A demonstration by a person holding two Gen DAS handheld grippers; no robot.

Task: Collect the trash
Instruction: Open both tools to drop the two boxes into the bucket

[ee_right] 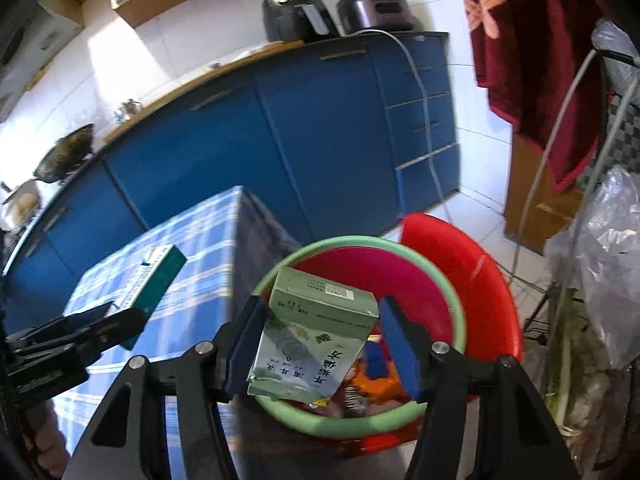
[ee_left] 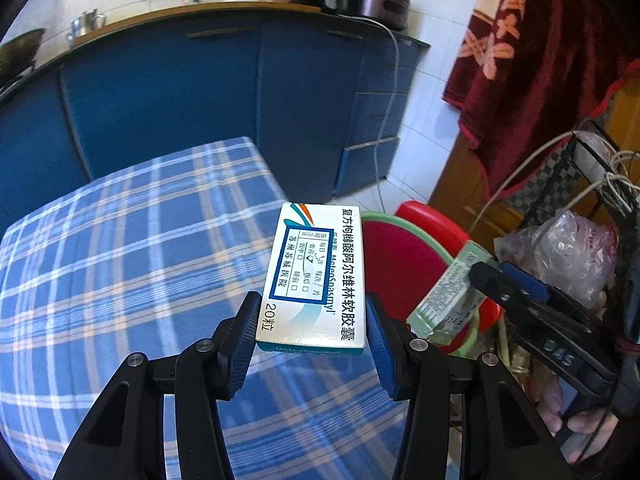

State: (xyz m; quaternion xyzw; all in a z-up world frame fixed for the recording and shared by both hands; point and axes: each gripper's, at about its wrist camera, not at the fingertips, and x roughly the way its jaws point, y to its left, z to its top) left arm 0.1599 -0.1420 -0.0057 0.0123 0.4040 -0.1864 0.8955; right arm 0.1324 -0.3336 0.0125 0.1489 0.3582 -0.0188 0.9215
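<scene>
Holding a white medicine box (ee_left: 314, 280) clamped in my left gripper (ee_left: 314, 338) above the plaid tablecloth (ee_left: 120, 260), I keep the right gripper (ee_right: 320, 342) part-open around a green carton (ee_right: 316, 336) (right pad clear of it) over the green-rimmed bin (ee_right: 452, 304) at twelve o'clock.

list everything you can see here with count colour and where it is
white box: 1, white and teal, between the left gripper's fingers, over the table edge
green box: 1, pale green, tilted over the bin
bin: 1, red with green rim, beside the table
table: 1, blue checked cloth
cabinets: blue, behind the table
towel: 1, dark red, hanging right
left gripper: 1, black, blue pads
right gripper: 1, black, blue pads
</scene>
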